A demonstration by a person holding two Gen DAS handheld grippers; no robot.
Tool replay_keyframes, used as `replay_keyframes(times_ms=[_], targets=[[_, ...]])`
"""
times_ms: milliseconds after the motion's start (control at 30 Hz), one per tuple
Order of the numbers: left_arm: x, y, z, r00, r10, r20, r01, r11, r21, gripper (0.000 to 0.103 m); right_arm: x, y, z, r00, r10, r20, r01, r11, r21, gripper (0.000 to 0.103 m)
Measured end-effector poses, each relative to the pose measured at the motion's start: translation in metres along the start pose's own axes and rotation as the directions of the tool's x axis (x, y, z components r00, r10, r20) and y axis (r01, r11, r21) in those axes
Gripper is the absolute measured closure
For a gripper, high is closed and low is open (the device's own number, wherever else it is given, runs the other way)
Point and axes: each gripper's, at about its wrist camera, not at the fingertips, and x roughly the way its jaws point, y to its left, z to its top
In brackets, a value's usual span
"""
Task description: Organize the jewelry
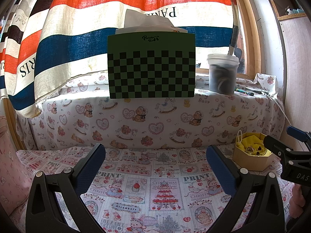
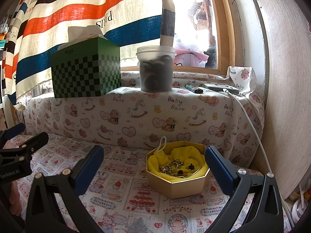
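A tan octagonal jewelry box [image 2: 178,186] with a yellow cloth lining sits on the printed tablecloth. Inside lie a gold chain [image 2: 171,166], a thin bangle [image 2: 196,165] and small dark-stoned pieces [image 2: 181,172]. My right gripper [image 2: 154,163] is open and empty, its right finger beside the box. The box also shows in the left wrist view [image 1: 250,159] at the right. My left gripper [image 1: 155,159] is open and empty over bare cloth, well left of the box. The right gripper's fingers [image 1: 276,145] reach toward the box in that view.
A green checkered tissue box [image 1: 151,66] and a lidded plastic tub [image 2: 155,69] stand on the cloth-covered ledge behind. A lighter [image 2: 194,88], a small device [image 2: 221,88] and a white cable [image 2: 250,122] lie at the right. A wooden panel [image 2: 287,97] borders the right side.
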Motion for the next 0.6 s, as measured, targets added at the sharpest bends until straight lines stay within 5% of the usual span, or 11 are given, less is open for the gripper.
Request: replay_keyframes(times_ms=[600], targets=[[-0.0001,0.0001,0.0000,1.000,-0.004,-0.001,0.004,1.000,0.001,0.000,0.0001,-0.0003,0.0002,1.000,0.001,-0.001,-0.001,1.000,0.000,0.000]])
